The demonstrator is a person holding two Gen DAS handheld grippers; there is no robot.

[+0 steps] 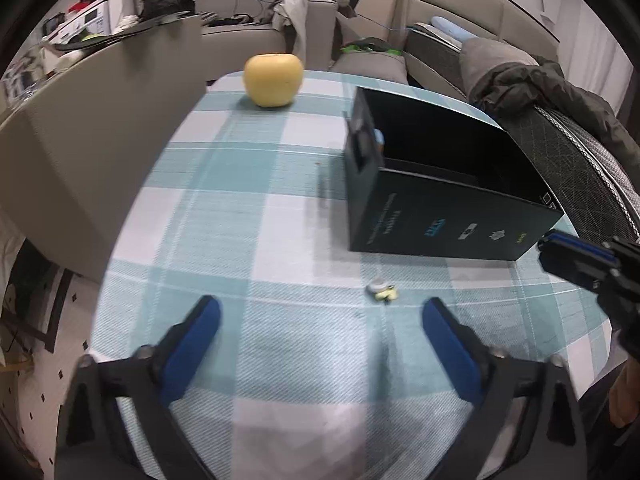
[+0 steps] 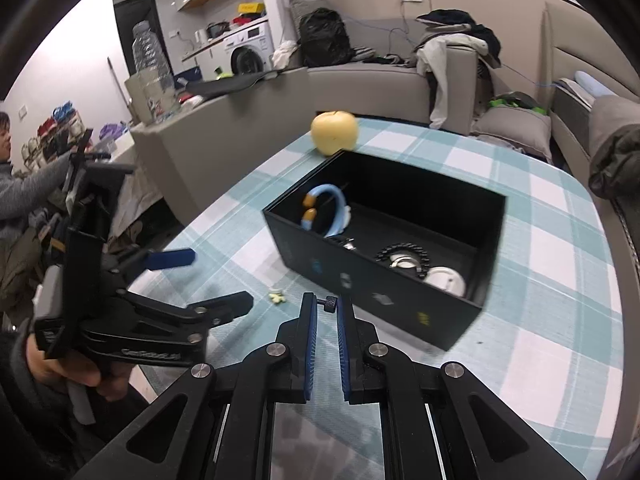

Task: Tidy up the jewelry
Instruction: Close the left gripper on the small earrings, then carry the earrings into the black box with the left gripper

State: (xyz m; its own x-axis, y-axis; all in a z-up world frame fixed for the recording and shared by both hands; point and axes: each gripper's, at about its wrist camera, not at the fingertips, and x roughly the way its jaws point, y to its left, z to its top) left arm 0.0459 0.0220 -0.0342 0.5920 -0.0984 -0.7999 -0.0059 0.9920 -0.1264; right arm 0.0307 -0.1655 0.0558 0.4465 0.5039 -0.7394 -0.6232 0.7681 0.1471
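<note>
An open black box (image 1: pixel 436 216) (image 2: pixel 384 300) stands on the checked tablecloth. Inside it lie a light blue bangle (image 2: pixel 334 210), a black bead bracelet (image 2: pixel 404 254) and a white round piece (image 2: pixel 444 280). A small yellow-and-white trinket (image 1: pixel 382 290) (image 2: pixel 277 295) lies on the cloth just in front of the box. My left gripper (image 1: pixel 320 312) (image 2: pixel 218 280) is open and empty, low over the cloth with the trinket just ahead between its fingers. My right gripper (image 2: pixel 327 308) (image 1: pixel 560 252) is shut on a small dark stud (image 2: pixel 329 303), held near the box's front wall.
A yellow apple (image 1: pixel 274 79) (image 2: pixel 334 132) sits at the table's far edge. Grey sofas with clothes ring the table (image 1: pixel 224 184). A grey partition (image 1: pixel 100 152) stands to the left. A person (image 2: pixel 24 184) is at the far left.
</note>
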